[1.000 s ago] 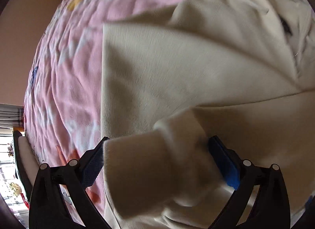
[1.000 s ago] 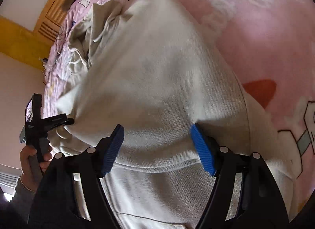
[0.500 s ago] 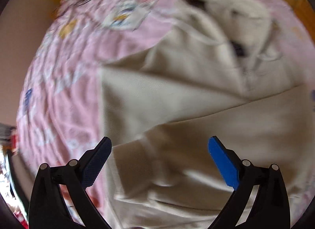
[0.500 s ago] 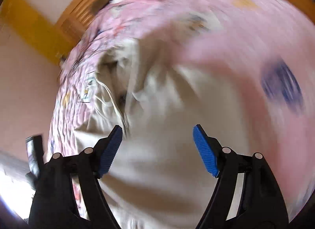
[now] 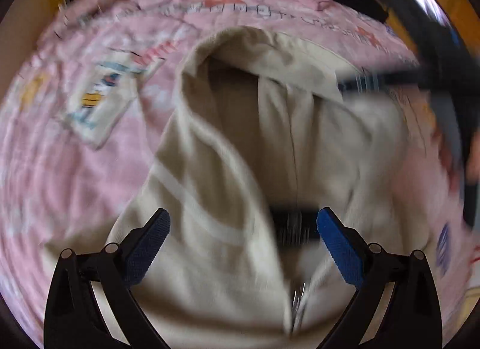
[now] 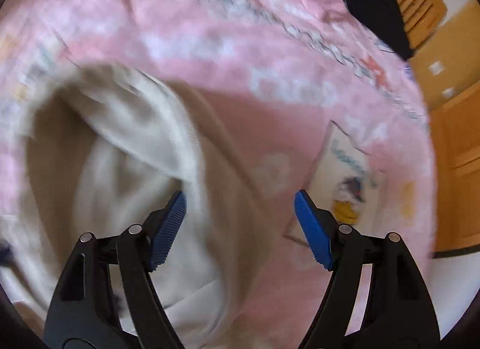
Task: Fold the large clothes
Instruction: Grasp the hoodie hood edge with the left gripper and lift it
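here, a cream hooded garment (image 5: 240, 145) lies spread on a pink printed bedspread (image 5: 75, 169), hood opening toward the far edge of the bed. left wrist view: the left gripper (image 5: 243, 241) points steeply down over the garment, its blue pads (image 5: 339, 247) standing wide apart with cloth beneath them but nothing pinched (the pads press on no fold). a white drawcord (image 5: 192, 199) runs across the fabric between the jaws, and a dark label (image 5: 292, 224) shows inside the neck, just beside the right-hand pad. a zip pull (image 5: 297, 301) glints near the lower edge, blurred. at the upper right of this view the other tool, a black blurred shape (image 5: 435, 58), crosses above the hood's far side. right wrist view: the right gripper (image 6: 240, 223) hovers over the garment's (image 6: 126, 169) edge, jaws spread wide and empty; the left-hand pad (image 6: 168, 229) sits over cream cloth, the other over bare bedspread (image 6: 270, 34). a printed cartoon panel (image 6: 348, 181) lies just beside that pad. a dark item (image 6: 375, 10) rests at the bed's far corner, against orange wooden furniture (image 6: 450, 139).
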